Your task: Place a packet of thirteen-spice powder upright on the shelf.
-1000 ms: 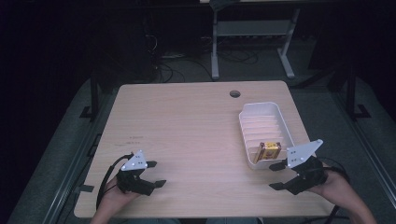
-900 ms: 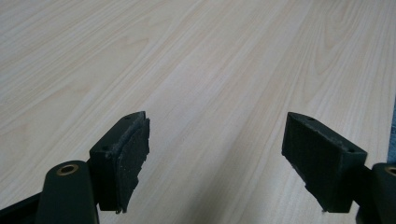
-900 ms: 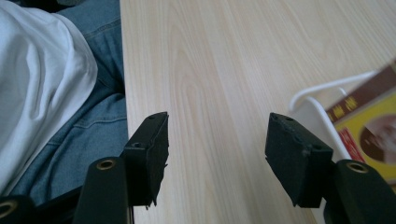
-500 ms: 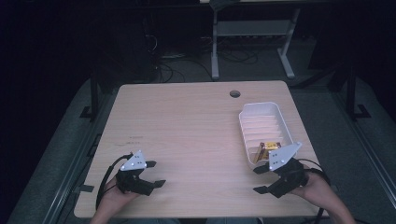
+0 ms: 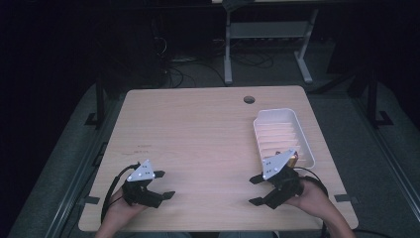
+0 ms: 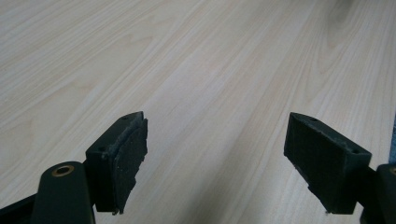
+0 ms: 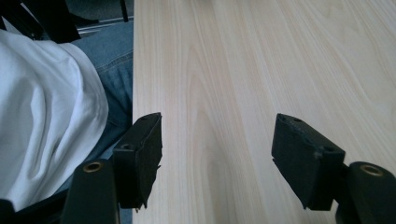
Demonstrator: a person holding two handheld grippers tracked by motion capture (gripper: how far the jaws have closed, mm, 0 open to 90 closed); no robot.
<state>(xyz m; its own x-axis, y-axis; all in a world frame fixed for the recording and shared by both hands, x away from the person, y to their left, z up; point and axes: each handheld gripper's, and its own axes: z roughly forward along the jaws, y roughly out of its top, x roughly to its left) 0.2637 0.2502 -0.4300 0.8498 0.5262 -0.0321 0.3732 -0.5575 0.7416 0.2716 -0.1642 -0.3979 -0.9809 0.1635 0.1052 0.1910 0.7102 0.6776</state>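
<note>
My left gripper [image 5: 166, 184] hovers near the front left of the wooden table [image 5: 208, 129]. Its jaws have just been opening and stand open over bare wood in the left gripper view [image 6: 215, 158]. My right gripper [image 5: 252, 190] is at the front right and points left along the table's near edge. Its jaws have also just been opening, with nothing between them [image 7: 217, 154]. A white ridged tray [image 5: 275, 111] lies at the right side. In its near end sits a small yellow-brown object [image 5: 294, 158], partly covered by the right gripper's grey plate.
A round cable hole [image 5: 249, 99] sits near the table's far edge. Behind the table stand a metal desk frame [image 5: 229, 54] and cables on the dark floor. A person's white shirt [image 7: 46, 112] and jeans [image 7: 116, 60] lie just off the near edge.
My right gripper has drawn away from the tray's near end, moving left and toward the front edge, and its jaws stand wider. The left gripper stays in place with its jaws slightly wider.
</note>
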